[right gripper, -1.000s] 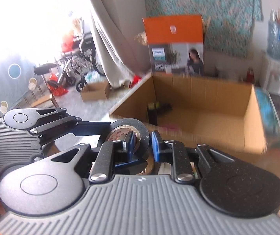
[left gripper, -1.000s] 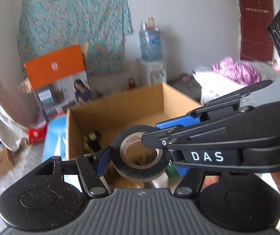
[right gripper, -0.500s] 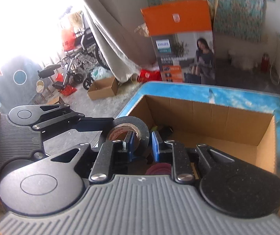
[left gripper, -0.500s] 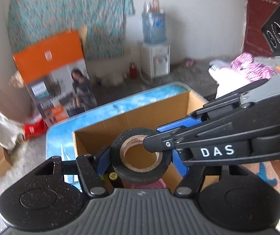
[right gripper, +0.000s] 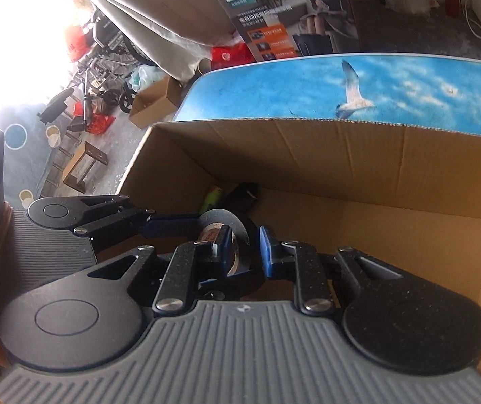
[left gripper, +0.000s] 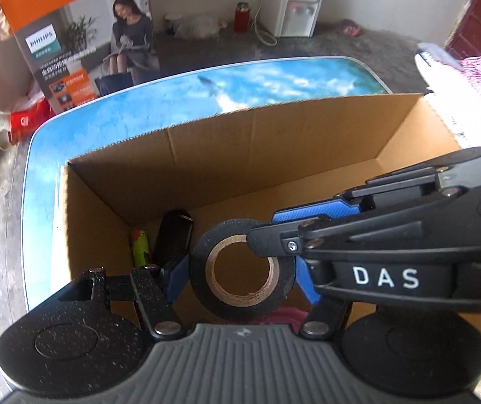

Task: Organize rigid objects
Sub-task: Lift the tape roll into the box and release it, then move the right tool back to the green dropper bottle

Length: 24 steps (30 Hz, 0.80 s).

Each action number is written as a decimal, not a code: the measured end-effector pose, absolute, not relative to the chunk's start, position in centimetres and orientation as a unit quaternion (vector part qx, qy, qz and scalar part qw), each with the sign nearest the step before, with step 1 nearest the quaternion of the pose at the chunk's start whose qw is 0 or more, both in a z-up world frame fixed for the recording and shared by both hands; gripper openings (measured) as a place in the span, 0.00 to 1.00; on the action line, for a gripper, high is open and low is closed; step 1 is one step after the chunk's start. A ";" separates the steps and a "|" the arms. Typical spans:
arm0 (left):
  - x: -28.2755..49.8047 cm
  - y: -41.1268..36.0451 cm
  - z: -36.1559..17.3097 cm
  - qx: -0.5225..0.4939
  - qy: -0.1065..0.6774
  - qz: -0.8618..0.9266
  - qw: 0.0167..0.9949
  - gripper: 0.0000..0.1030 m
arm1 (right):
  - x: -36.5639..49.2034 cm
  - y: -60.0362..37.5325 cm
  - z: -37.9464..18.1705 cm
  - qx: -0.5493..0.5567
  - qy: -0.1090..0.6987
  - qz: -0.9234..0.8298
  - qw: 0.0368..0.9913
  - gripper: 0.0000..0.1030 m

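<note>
Above the open cardboard box [left gripper: 274, 155], you hold the roll of black tape [left gripper: 240, 271] with both grippers at once.
Roll judged light, stiff and smooth-faced, with a firm cardboard core; it sits upright over the box floor, touching nothing below. Your left gripper [left gripper: 238, 271] grasps its outer rim across the width, jaws part-spread. Your right gripper [right gripper: 245, 247] is clenched on the ring wall, one pad inside the core. A green item [left gripper: 140, 247] and a black case [left gripper: 173, 235] lie in the box corner.
</note>
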<state>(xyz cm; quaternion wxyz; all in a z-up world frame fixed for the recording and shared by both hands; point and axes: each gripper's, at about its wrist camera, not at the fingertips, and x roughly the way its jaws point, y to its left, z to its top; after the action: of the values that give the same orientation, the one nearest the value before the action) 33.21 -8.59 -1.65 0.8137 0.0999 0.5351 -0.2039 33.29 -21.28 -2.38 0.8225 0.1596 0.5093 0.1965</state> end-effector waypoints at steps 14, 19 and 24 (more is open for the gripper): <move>34.4 -9.2 -2.5 0.097 0.554 -0.186 0.806 0.66 | 37.2 -22.1 -7.1 0.196 0.539 0.178 0.800 0.19; 32.9 -8.6 -0.4 0.086 0.527 -0.195 0.823 0.70 | 36.0 -23.1 -5.7 0.218 0.520 0.183 0.805 0.20; 29.5 -7.7 3.4 0.067 0.482 -0.216 0.847 0.74 | 31.5 -25.1 -2.0 0.262 0.469 0.190 0.822 0.21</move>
<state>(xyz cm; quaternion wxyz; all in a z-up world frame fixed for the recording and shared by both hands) 29.46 -7.71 3.41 0.8467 0.0667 0.4818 -0.2156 31.47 -25.11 -2.02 0.8218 0.2619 0.4689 0.1904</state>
